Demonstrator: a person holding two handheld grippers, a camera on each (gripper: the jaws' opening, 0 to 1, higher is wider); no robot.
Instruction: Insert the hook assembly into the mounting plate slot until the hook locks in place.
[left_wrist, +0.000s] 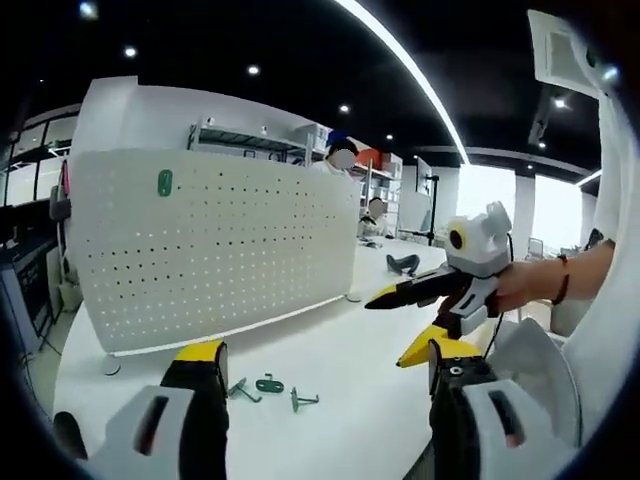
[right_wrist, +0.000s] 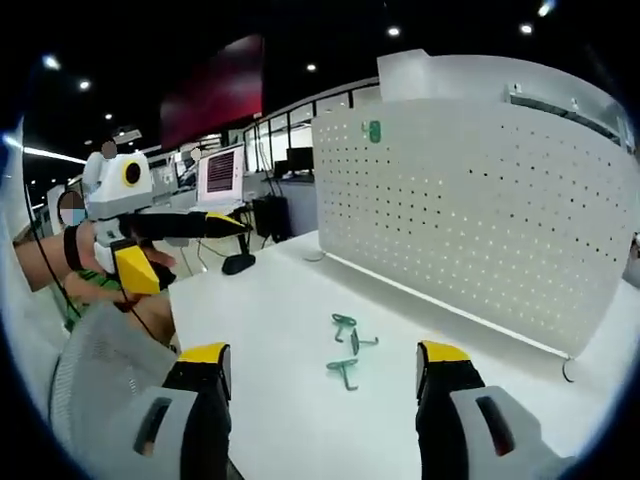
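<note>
Left gripper is hovering low-centre, jaws wide, over green hooks; right gripper likewise wide, hooks centre, pegboard upper right.

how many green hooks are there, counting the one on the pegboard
4. Three loose green hooks lie together on the white table. The fourth hangs high on the pegboard. None looks hidden.
</note>
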